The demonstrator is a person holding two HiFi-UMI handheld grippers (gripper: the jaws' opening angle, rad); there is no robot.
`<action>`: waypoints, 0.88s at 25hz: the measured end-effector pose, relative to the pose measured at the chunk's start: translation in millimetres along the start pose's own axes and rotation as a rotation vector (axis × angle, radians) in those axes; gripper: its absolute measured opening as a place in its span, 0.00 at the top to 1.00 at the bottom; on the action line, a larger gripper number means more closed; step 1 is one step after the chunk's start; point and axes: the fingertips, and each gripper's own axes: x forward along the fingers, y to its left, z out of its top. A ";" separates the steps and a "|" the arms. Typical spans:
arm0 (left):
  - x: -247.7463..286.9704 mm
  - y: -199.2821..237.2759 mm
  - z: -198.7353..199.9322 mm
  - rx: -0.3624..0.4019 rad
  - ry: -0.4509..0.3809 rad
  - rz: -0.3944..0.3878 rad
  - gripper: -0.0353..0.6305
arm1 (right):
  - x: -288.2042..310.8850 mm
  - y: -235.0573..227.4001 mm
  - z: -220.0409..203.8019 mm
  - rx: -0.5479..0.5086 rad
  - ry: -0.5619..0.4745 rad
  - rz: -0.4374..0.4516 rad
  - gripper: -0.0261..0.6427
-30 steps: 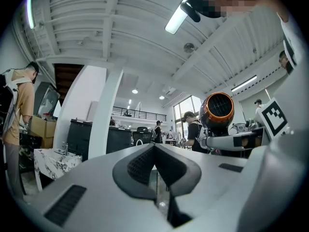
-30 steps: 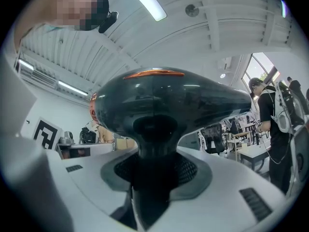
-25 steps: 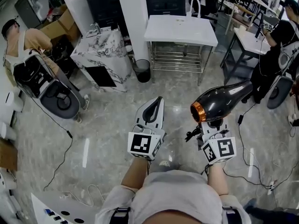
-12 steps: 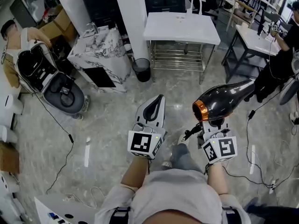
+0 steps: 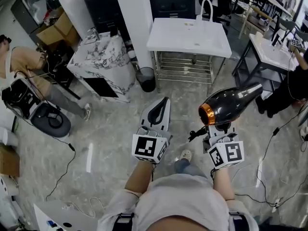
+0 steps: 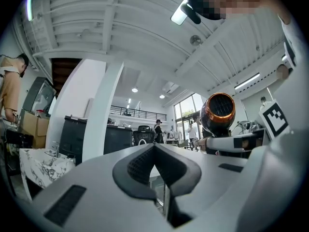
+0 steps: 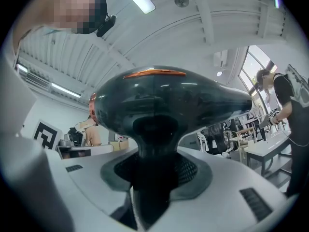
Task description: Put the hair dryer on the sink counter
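Hair dryer (image 5: 230, 104): in the air above the floor, well short of the near edge of the sink counter (image 5: 166, 36); not yet delivered.
Right gripper (image 5: 217, 129): jaws partly spread, pinching the dryer's handle; the body sits above the jaws, probably so it can be set down level.
Left gripper (image 5: 164, 104): jaws pressed together, nothing between them; carried alongside, idle.

Glossy black hair dryer with an orange rear ring (image 5: 230, 104): in the head view its handle is hidden behind the right tool (image 5: 219, 127). In the right gripper view the handle's lower end is lost between the jaws.

Person in black clothing (image 5: 291, 83): cut off by the right edge.

White sink counter (image 5: 183, 41): basin detail is too small to tell.
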 end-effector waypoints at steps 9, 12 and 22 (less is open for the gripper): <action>95.2 8.0 -7.6 0.007 -0.008 0.047 0.93 | 73.7 -69.4 1.0 -0.008 0.008 0.061 0.70; 117.3 8.8 -13.0 0.002 -0.014 0.065 0.93 | 89.1 -87.8 -3.0 0.000 0.009 0.083 0.70; 164.9 21.8 -31.5 0.008 0.012 0.096 0.93 | 129.8 -127.2 -14.0 0.019 0.014 0.097 0.70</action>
